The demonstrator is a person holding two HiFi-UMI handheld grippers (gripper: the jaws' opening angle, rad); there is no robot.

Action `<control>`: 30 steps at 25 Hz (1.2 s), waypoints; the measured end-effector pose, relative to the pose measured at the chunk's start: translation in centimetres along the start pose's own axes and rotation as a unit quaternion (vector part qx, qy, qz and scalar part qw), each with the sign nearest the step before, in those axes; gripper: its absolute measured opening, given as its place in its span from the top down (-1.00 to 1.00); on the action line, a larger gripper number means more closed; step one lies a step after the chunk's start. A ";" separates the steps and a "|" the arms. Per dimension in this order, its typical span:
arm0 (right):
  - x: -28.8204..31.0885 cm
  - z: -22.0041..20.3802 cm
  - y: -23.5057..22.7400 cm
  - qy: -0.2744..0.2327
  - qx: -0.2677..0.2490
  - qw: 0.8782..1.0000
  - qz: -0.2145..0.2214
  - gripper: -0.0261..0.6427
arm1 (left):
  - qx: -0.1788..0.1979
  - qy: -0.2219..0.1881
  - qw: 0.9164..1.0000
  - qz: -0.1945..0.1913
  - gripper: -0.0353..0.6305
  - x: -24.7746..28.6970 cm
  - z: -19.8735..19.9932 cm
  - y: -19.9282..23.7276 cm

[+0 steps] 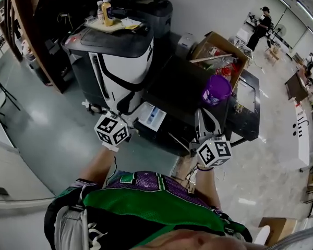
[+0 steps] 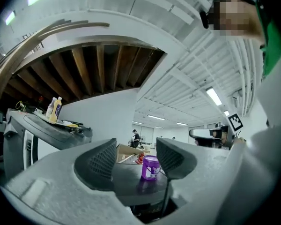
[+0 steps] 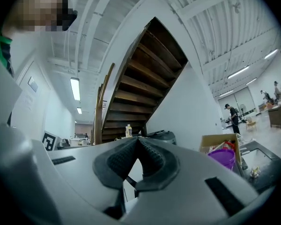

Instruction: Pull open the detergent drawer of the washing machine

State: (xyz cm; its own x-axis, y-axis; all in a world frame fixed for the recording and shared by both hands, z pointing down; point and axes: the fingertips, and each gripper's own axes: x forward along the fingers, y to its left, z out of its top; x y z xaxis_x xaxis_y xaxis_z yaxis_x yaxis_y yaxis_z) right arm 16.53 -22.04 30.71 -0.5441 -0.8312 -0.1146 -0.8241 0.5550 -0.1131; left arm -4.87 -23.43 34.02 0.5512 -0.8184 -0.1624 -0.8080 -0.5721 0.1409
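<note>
The black washing machine stands in front of me with a purple jar on its top. A white and blue drawer sticks out of its front at the near left corner. My left gripper hovers just left of that drawer, open, with nothing between its jaws. In the left gripper view my left gripper points level across the machine's dark top toward the purple jar. My right gripper is at the machine's near right, and the right gripper view shows my right gripper shut and empty.
A white and black appliance stands left of the washer, with a tray of bottles on top. A cardboard box of goods sits behind the washer. A wooden staircase rises at the left. A person stands far back.
</note>
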 end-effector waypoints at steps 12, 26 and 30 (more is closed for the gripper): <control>3.0 1.1 2.8 -0.003 0.001 0.996 0.093 0.92 | 0.047 -0.009 0.994 0.096 0.49 -3.9 3.0 0.2; 5.1 0.3 5.1 0.000 0.001 0.991 0.130 0.92 | 0.069 -0.006 0.987 0.142 0.81 -7.1 4.1 1.0; 5.5 0.5 5.4 0.000 -0.007 0.993 0.121 0.92 | 0.065 -0.015 0.987 0.148 0.84 -7.6 4.8 1.3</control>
State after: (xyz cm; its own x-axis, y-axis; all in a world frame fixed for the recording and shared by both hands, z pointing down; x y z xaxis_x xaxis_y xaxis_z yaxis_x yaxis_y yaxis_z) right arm 9.21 -23.61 29.01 -0.7260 -0.6742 -0.1357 -0.6720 0.7374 -0.0680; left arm -11.12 -17.69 30.80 0.2817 -0.9457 -0.1623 -0.9538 -0.2944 0.0595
